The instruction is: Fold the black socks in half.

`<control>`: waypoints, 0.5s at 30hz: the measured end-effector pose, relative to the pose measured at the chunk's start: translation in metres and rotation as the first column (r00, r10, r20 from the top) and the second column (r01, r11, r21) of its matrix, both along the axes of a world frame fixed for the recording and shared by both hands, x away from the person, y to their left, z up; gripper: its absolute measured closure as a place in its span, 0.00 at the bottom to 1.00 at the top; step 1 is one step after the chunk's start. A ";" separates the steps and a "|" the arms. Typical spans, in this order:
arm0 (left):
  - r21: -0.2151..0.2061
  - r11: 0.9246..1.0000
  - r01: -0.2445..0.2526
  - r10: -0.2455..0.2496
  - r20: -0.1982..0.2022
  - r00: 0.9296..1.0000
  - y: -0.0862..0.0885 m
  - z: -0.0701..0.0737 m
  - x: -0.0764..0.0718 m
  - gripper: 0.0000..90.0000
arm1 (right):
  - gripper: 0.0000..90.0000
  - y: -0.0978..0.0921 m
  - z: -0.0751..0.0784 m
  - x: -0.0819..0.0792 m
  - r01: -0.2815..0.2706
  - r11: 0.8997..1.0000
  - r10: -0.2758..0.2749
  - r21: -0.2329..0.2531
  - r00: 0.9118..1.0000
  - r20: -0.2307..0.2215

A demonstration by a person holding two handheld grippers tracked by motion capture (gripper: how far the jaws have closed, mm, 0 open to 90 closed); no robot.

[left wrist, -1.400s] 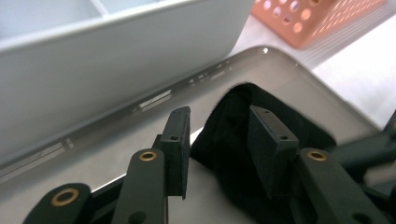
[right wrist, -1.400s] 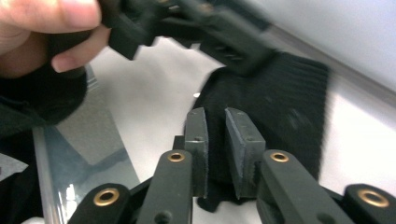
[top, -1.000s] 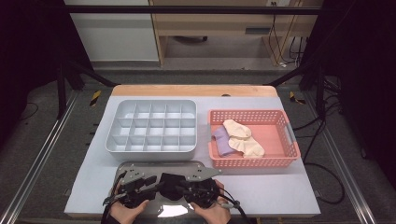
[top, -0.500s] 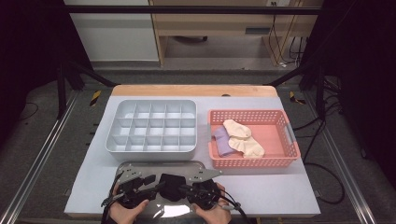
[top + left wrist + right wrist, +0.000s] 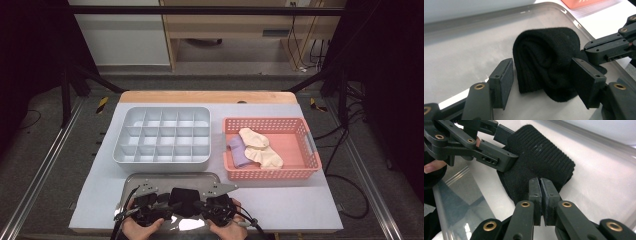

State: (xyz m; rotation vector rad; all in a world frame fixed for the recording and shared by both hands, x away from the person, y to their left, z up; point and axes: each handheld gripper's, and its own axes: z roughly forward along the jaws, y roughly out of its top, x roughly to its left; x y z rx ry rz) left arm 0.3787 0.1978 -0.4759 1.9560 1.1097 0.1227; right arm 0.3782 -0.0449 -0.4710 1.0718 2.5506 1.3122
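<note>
Black sock [image 5: 546, 62] lies rolled up on the shiny metal tray [image 5: 150, 178] at the near edge of the table [image 5: 300, 200], right in front of the person's hands. It is a fat little bundle, folded over on itself, not flat.

The left gripper [image 5: 544, 82] has its jaws wide apart, one on each side of the roll, so it looks ready to squeeze the bundle and keep it from coming undone. The right gripper [image 5: 540, 195] has its jaws pressed together at the edge of the sock. It seems to pinch a bit of the cloth there, but I cannot tell for sure that cloth is between them. I think the two work as a team: one holds, one tidies.

In the left gripper view the open end of the roll faces the camera, so its long way runs from the jaws toward the far side of the tray.

Farther back sit a grey box with many little compartments [image 5: 162, 137] and a pink basket [image 5: 300, 172]. More socks [image 5: 257, 147] lie in the basket, a cream one and a purple one.
</note>
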 end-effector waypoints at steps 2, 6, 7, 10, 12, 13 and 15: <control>0.002 1.000 0.006 -0.006 0.000 1.000 -0.001 -0.001 0.000 0.39 | 0.97 -0.002 -0.001 0.000 -0.004 1.000 0.004 0.003 1.000 0.003; 0.000 1.000 0.025 -0.025 -0.002 1.000 -0.003 -0.002 -0.001 0.40 | 0.97 -0.003 -0.003 -0.002 0.002 1.000 -0.002 -0.003 1.000 -0.004; 0.001 0.999 0.033 -0.033 -0.004 0.999 -0.003 -0.003 -0.001 0.41 | 0.97 -0.003 -0.004 -0.001 0.002 1.000 -0.002 -0.004 1.000 0.001; -0.014 0.998 0.054 -0.055 -0.026 0.998 -0.004 -0.003 -0.001 0.50 | 0.97 -0.003 -0.004 -0.001 0.006 1.000 -0.006 -0.011 1.000 0.005; -0.024 0.998 0.063 -0.064 -0.045 0.997 -0.003 -0.003 -0.001 0.57 | 0.97 -0.003 -0.004 -0.001 0.005 1.000 -0.005 -0.007 1.000 0.007; -0.024 0.998 0.064 -0.065 -0.047 0.997 -0.003 -0.003 0.000 0.60 | 0.97 -0.003 -0.004 -0.001 0.007 1.000 -0.007 -0.008 1.000 0.005; -0.027 0.997 0.066 -0.067 -0.047 0.997 -0.003 -0.001 -0.001 0.69 | 0.97 -0.003 -0.004 -0.001 0.008 1.000 -0.008 -0.007 1.000 0.009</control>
